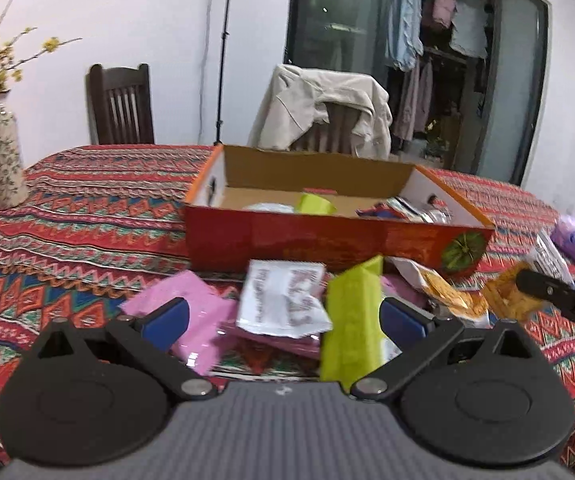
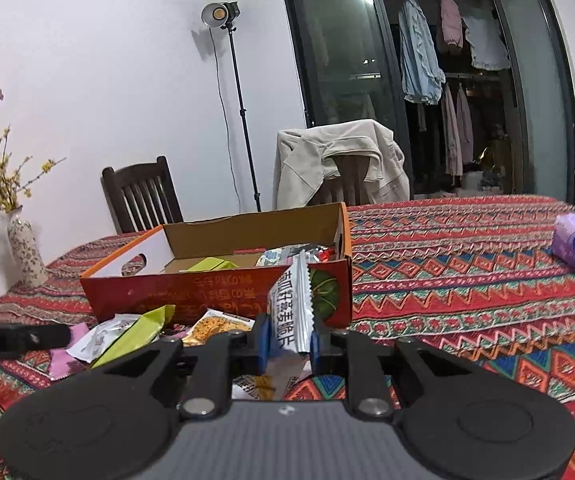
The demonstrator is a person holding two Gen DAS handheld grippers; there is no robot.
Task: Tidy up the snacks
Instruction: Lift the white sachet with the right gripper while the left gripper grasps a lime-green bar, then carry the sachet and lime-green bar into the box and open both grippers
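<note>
R gripper clamps a silver-white snack packet, long axis upright, top edge pointing up, just in front of the orange box. L gripper hangs wide open over loose packets w/ a green packet standing near-upright by its right finger.

Open orange cardboard box sat on the patterned cloth, several packets inside, a green one among them. Before its front wall lay a loose heap: pink packet, white packet, green packet, yellow-orange packet. A silver-white packet stood upright, clamped, near the box's right front corner.
</note>
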